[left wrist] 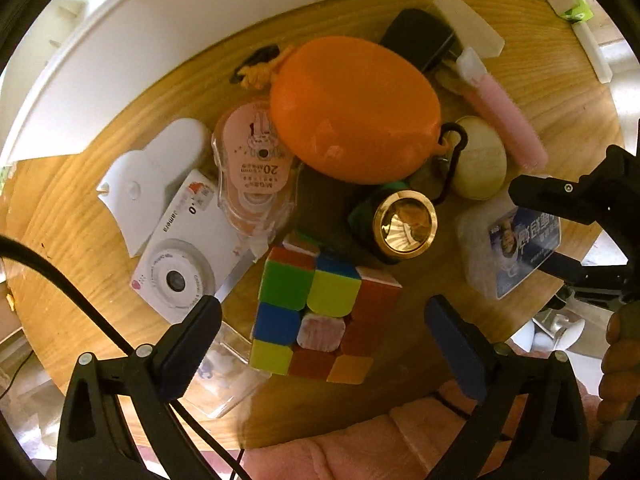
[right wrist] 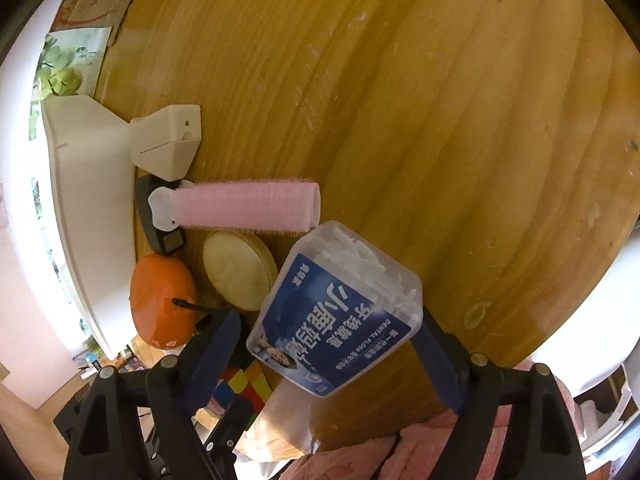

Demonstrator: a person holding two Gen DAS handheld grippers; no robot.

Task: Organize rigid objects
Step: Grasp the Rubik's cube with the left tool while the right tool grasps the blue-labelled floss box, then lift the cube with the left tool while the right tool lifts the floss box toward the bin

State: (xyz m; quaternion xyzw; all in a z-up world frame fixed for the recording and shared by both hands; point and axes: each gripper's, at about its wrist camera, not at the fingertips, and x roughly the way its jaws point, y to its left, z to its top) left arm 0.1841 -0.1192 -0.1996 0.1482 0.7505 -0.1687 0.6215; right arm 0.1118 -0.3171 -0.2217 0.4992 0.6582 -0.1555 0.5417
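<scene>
The floss box [right wrist: 336,316] lies near the table's [right wrist: 440,120] near edge, its blue label up, between the right gripper's [right wrist: 328,360] fingers. The jaws stand wide on either side of it and the pads do not visibly press on it, so it reads as not yet gripped. To take it well, the person should centre the pads on the box's two long walls and close squarely, since the clear plastic looks smooth and could slip or twist.

The left gripper [left wrist: 324,340] hangs open over the cube [left wrist: 316,312], one finger on each side and neither touching. A level, centred squeeze on opposite faces would suit it.

Around the cube lie a torch [left wrist: 404,226], an orange case [left wrist: 352,108], a tape dispenser [left wrist: 256,172] and a white toy camera [left wrist: 188,248] to the left. A pink roller [right wrist: 244,208] and a round compact [right wrist: 236,268] lie just beyond the box.

The floss box is clear and packed with white floss picks. A clear case [left wrist: 228,372] lies at the near edge by the left finger, with something small inside that cannot be made out. The orange case is closed, so what it holds is hidden.
</scene>
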